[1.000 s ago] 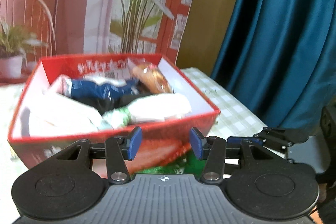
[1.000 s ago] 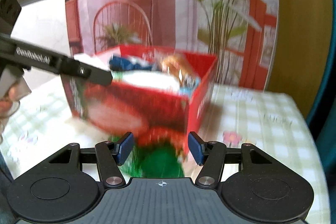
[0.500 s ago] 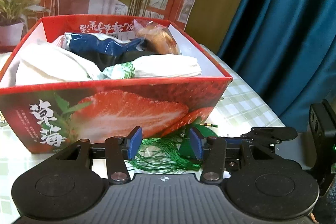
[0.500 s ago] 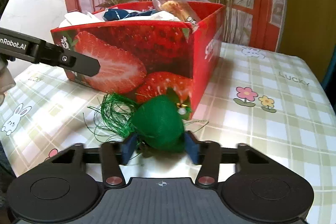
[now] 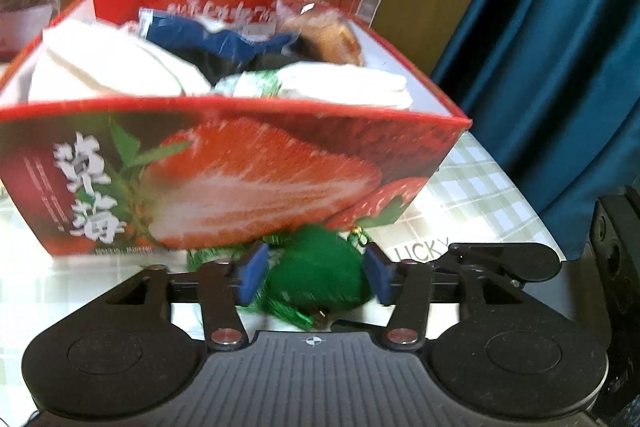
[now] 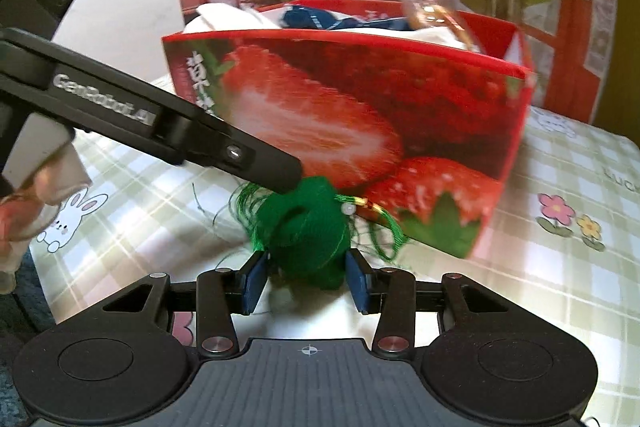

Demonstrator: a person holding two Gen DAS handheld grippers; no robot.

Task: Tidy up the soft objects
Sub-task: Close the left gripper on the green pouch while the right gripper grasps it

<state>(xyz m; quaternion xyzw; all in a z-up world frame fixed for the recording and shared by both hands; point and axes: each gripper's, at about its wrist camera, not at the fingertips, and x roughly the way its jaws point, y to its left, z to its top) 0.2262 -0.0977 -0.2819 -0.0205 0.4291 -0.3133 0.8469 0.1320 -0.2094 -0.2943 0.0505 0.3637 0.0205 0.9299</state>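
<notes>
A green tasselled soft ball (image 6: 306, 227) lies on the checked tablecloth in front of a red strawberry box (image 6: 400, 115). My right gripper (image 6: 306, 279) has its blue pads on either side of the ball and appears shut on it. My left gripper (image 5: 316, 273) is open, its pads astride the same green ball (image 5: 320, 275) from the other side; its finger (image 6: 240, 159) reaches to the ball's top in the right wrist view. The box (image 5: 240, 167) holds white cloths, a blue packet and a wrapped bun.
The checked tablecloth (image 6: 568, 267) extends to the right of the box. A blue curtain (image 5: 560, 47) hangs beyond the table's right edge. A printed backdrop with plants stands behind the box.
Both grippers have moved closer to the green ball. The right pads have closed in on it. The left pads now straddle it.
</notes>
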